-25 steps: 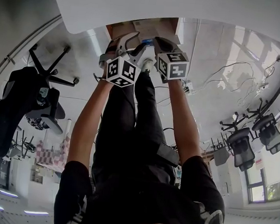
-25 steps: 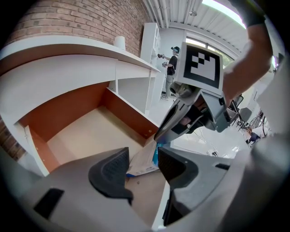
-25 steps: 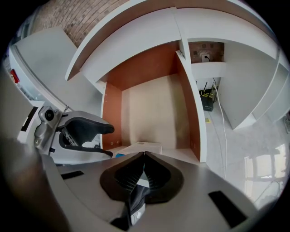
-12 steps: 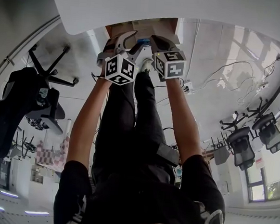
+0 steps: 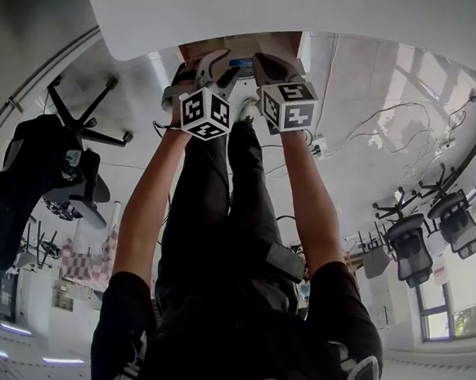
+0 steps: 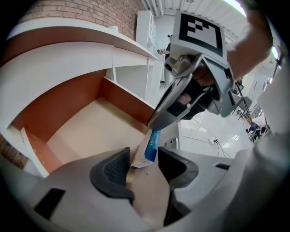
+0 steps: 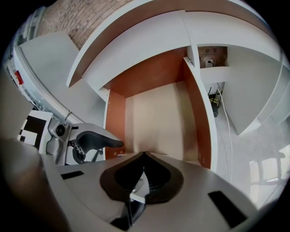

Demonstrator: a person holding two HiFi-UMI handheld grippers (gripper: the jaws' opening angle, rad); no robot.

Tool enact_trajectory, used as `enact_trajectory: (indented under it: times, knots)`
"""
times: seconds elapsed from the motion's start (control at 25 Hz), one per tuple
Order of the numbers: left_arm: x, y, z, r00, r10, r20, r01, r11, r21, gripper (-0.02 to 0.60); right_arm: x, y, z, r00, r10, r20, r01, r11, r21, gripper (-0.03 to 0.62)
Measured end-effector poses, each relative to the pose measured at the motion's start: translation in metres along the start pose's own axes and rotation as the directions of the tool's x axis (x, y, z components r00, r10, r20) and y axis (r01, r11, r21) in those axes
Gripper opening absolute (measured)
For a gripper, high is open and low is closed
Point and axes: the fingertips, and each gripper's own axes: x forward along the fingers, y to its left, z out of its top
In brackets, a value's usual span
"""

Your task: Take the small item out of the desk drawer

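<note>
Black and wheeled, at the far left of the head view: noted an office chair (image 5: 34, 169) on the pale glossy floor (image 5: 344, 193). Faced a reddish-brown-walled, beige-bottomed desk drawer (image 6: 63, 106), open beneath the broad white desktop (image 5: 318, 11). Held the grey two-jaw left gripper (image 6: 145, 165) just left of centre, over the drawer's near edge, with its dark ribbed pads (image 6: 114, 170) spread apart and nothing pinched between them. Saw through that gap, a little beyond the pads, the small blue-and-white cardboard box (image 6: 152, 145), tilted, with its lower end down by the front of the drawer bottom; could not tell whether touching the bottom or clear of it. Gripped the box by its upper end with the grey two-jaw right gripper (image 7: 143, 174): jaws clamped on it, with a thin white edge of the box showing between the dark pads in the right gripper view. Had the two grippers side by side, near each other but apart, above dark-trousered legs (image 5: 228, 209). Further right, made out a white power strip (image 5: 319, 146) on the floor with thin dark cables (image 5: 383, 119) trailing away from it. At the far right, noted several black swivel chairs (image 5: 410, 248) on star bases, well apart from the desk.
</note>
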Motion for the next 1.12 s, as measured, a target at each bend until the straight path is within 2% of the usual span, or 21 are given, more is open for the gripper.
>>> enact_trajectory:
  times: [0.2, 0.4, 0.64, 0.88, 1.12]
  knots:
    - [0.006, 0.004, -0.004, 1.0, -0.008, -0.03, 0.008, 1.0, 0.002, 0.19, 0.001, 0.001, 0.005, 1.0, 0.007, 0.007, -0.007, 1.0, 0.02, 0.026]
    - [0.012, 0.004, -0.005, 0.999, -0.028, -0.037, 0.028, 0.999, 0.015, 0.131, 0.002, 0.001, 0.01, 1.0, 0.003, 0.012, -0.003, 1.0, 0.02, 0.026]
    - [0.013, 0.0, -0.008, 0.999, -0.038, -0.037, 0.039, 0.998, 0.039, 0.119, 0.003, 0.002, 0.007, 1.0, 0.007, 0.005, -0.007, 1.0, 0.02, 0.026]
    - [0.012, 0.0, -0.014, 0.999, -0.009, -0.037, 0.012, 0.996, 0.086, 0.103, -0.002, 0.005, 0.009, 0.999, 0.004, 0.036, -0.005, 1.0, 0.022, 0.028]
    - [-0.002, 0.004, -0.004, 0.999, 0.044, -0.013, -0.043, 0.999, 0.017, 0.097, -0.039, 0.005, 0.018, 0.994, -0.017, 0.105, 0.016, 1.0, 0.014, 0.027]
